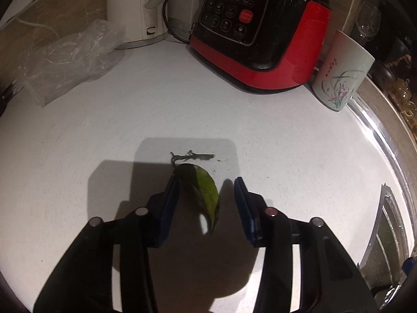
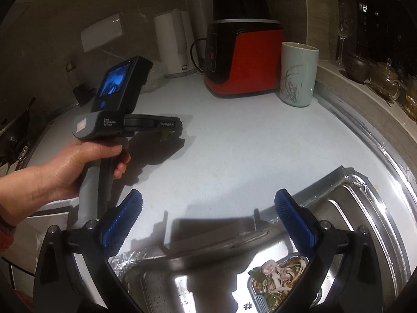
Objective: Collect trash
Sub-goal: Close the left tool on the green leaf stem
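Green leaf: we see a small green leaf (image 1: pixel 206 190) on a thin dark twig (image 1: pixel 192 156) lying on the pale speckled worktop (image 1: pixel 156 109), at lower centre of the left wrist view.
Left gripper (image 1: pixel 207 186): our blue-padded fingers (image 1: pixel 170 203) straddle the leaf; the left pad touches its edge, the right pad stands just clear of it, so nothing is pinched yet.
Left hand (image 2: pixel 78 164): in the right wrist view it grips the grey handle at middle left, the tool angled down at the worktop.
Right gripper (image 2: pixel 208 203): fingers (image 2: pixel 122 221) spread wide with nothing between them, hanging at the bottom of the frame over the worktop's edge and the steel sink (image 2: pixel 365 208).
Sink contents: a foil tray of food scraps (image 2: pixel 276 279) sits at lower right.
Upper frame: a red and black kitchen appliance (image 1: pixel 263 31), a white kettle (image 1: pixel 138 7) to its left, a pale flower-painted ceramic cup (image 1: pixel 341 73) to its right.
Upper left: a crumpled clear plastic bag (image 1: pixel 67 57) lies on the worktop, well apart from the leaf.
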### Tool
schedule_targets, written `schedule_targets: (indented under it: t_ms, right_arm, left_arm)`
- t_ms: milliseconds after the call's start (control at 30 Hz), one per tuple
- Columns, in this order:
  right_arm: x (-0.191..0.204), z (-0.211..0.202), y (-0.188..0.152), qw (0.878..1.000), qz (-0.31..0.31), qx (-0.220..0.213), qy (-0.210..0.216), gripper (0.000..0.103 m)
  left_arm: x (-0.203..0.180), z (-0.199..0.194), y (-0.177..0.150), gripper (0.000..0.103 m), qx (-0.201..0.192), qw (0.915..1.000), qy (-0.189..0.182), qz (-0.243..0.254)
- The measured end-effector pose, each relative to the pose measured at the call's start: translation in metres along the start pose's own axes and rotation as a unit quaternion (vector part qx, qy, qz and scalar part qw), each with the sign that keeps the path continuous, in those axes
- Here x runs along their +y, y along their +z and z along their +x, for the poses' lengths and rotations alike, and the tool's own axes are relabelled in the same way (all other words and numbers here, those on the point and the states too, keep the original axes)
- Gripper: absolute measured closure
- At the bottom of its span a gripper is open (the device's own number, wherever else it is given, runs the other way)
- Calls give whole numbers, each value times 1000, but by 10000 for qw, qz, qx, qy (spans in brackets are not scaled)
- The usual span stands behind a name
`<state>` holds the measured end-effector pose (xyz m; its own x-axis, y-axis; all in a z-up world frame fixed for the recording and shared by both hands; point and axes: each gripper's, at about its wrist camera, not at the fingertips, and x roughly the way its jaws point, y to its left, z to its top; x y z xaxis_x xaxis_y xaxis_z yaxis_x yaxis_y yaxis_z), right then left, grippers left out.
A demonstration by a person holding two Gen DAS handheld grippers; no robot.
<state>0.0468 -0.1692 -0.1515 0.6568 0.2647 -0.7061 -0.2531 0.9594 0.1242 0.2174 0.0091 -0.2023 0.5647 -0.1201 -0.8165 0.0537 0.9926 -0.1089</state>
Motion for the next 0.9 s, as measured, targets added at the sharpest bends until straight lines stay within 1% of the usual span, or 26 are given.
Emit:
schedule_targets:
  t_ms: [33, 67, 100, 200, 400, 567, 767, 900]
  right_arm:
    - [1, 0, 2, 10000, 0, -25, 12, 2]
    - [3, 0, 3, 10000, -9, -47, 21, 2]
    - [4, 1, 5, 10000, -24, -67, 17, 2]
    - [8, 1, 10, 9999, -92, -109, -33, 2]
    - [10, 7, 26, 9998, -97, -151, -100, 2]
    - [18, 6, 40, 9993, -224, -226, -201, 2]
    - [39, 4, 58, 9980, -508, -299, -240, 2]
    - [61, 12, 76, 9959, -806, -392, -155, 2]
  left_arm:
    - [-1, 1, 1, 76, 15, 10000, -12, 26]
    - [-1, 2, 3, 87, 48, 10000, -73, 43]
    - [-1, 2, 4, 92, 90, 9998, -165, 49]
    - [-3, 1, 6, 97, 76, 9996, -253, 141]
    - [-1, -3, 7, 100, 80, 9989, -411, 205]
    - [6, -13, 9, 100, -7, 9983, -546, 208]
    - [21, -42, 15, 100, -251, 9971, -683, 211]
    - [46, -69, 18, 100, -459, 9965, -687, 153]
